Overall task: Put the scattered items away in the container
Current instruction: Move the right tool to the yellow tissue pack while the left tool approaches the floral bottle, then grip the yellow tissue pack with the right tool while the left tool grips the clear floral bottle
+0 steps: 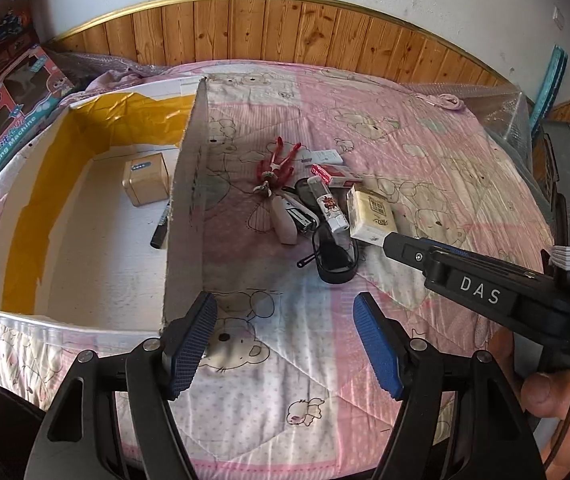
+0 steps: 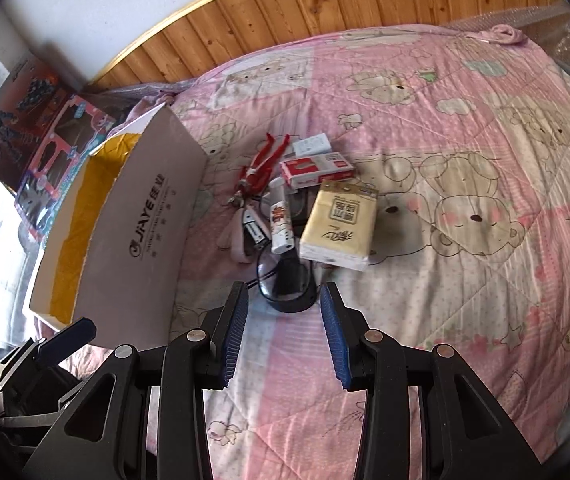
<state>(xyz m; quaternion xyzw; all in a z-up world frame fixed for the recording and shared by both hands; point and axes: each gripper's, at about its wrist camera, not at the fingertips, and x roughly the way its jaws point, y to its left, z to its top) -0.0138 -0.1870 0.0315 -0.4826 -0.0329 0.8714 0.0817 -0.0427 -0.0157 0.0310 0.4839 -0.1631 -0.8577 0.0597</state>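
Note:
A cardboard box (image 1: 183,216) with yellow lining lies open on the pink quilt; inside are a tan cube (image 1: 145,179) and a black marker (image 1: 161,229). Right of it lies a heap: a red figure (image 1: 277,163), a red pack (image 1: 335,175), a yellow tissue pack (image 1: 369,211), a white tube (image 1: 328,207), a stapler (image 1: 299,218) and a black charger with cable (image 1: 335,258). My left gripper (image 1: 285,344) is open above the quilt, near the box's corner. My right gripper (image 2: 285,332) is open just short of the black charger (image 2: 293,285), with the tissue pack (image 2: 337,225) and box (image 2: 145,236) beyond.
Toy boxes (image 1: 9,108) lean at the far left behind the cardboard box. A wooden wall panel (image 1: 285,28) runs behind the bed. Bubble wrap (image 1: 501,108) covers the far right corner. A hand (image 1: 565,412) holds the right gripper at lower right.

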